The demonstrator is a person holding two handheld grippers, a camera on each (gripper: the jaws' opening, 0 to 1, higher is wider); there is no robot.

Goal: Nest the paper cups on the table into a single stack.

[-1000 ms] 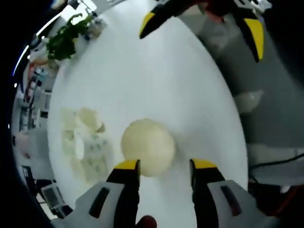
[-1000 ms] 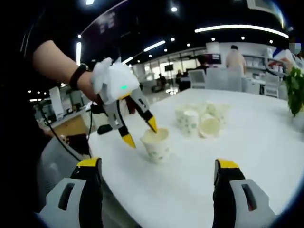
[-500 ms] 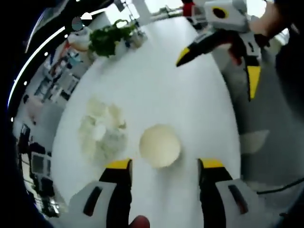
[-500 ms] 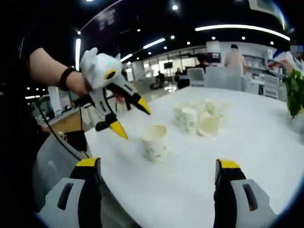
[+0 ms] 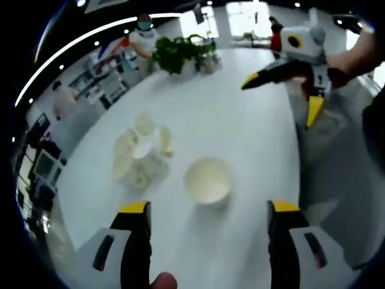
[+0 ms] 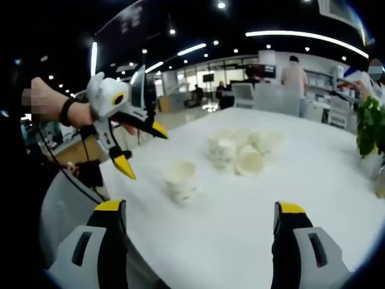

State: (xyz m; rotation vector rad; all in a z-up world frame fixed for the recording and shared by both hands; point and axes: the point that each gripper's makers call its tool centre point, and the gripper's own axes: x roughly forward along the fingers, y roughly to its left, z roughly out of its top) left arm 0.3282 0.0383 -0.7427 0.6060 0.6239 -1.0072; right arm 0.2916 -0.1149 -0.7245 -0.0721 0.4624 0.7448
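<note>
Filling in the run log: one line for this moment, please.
left tongs: open, empty | right tongs: open, empty | lone white paper cup: upright, apart | cluster of white paper cups: unstacked

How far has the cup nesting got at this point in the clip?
Little looks done. One paper cup stands upright alone near the table edge, apart from a loose cluster of cups farther in; whether any there are nested is too blurred to tell. Nothing is in hand: the left gripper and the right gripper are both open and empty. Gathering all the cups into one stack is left.
</note>
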